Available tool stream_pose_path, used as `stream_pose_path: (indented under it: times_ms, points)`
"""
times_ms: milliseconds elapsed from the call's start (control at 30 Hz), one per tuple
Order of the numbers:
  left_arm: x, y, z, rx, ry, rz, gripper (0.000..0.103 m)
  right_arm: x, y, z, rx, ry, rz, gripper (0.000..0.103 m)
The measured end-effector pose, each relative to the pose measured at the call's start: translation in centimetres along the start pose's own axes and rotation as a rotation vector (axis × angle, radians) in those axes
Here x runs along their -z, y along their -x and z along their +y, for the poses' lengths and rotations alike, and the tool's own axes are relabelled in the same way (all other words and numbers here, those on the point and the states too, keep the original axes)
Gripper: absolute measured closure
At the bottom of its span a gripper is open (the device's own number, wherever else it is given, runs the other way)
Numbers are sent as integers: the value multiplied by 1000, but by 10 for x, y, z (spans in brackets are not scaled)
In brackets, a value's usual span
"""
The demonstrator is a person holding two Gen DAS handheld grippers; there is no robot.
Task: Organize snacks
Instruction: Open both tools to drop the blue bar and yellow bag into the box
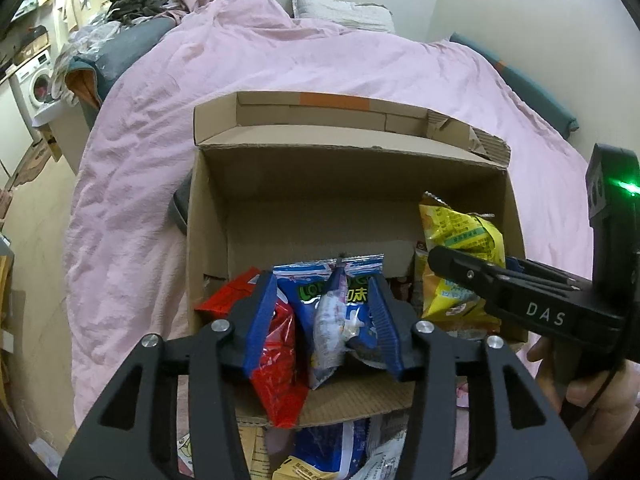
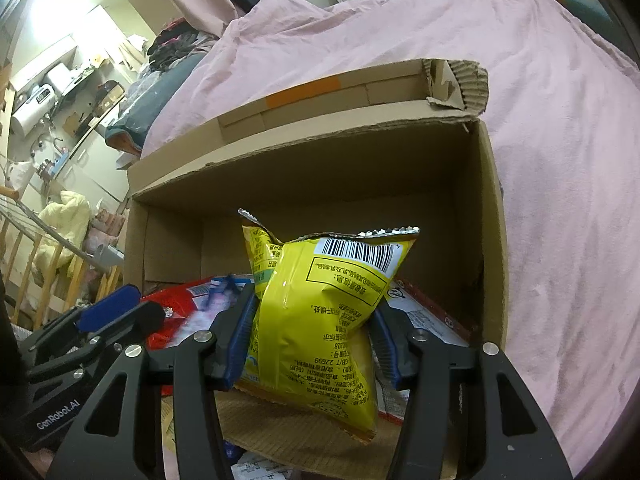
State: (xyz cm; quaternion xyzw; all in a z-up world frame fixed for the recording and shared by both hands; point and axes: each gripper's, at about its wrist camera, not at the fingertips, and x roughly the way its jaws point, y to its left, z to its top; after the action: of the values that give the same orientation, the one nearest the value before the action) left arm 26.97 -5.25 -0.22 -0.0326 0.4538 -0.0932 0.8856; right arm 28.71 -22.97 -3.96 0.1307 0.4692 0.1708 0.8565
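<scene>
"DAS" is being shown in white letters on the right gripper (image 1: 460, 268), and "GenRobot.AI" on the left gripper (image 2: 120, 308). A barcode and "GB/T 22699" are printed on the yellow bag (image 2: 320, 312), which is being squeezed by the right gripper over the cardboard box (image 2: 490, 200). A blue bag (image 1: 340, 312) is being pinched by the left gripper, with a red bag (image 1: 276, 364) touching its side. The box is being rested on a pink blanket (image 1: 160, 128). More packets under the box flap are being cut off.
</scene>
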Motion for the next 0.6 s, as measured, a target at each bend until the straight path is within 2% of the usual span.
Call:
stream_pose_path:
  times_ms: [33,100,167,233,367,467,600]
  points:
    - [0,0,1,6,5,1,49,0,1,1,-2,4,-2,46]
    - [-1,2,3,13,16,-2,31,0,2,2,-7,11,-6,44]
    - [-1,4,5,41,37,-12,26,-1,3,3,-8,12,-9,43]
    - [-2,5,7,49,52,-8,25,-1,4,3,-8,13,-12,42]
    - [-3,6,11,20,70,-27,25,-3,7,3,-25,8,-30,42]
    - [-3,7,13,30,85,-29,25,-5,9,1,-28,5,-45,33]
    - [-3,12,16,33,101,-43,25,-8,14,2,-26,7,-64,29]
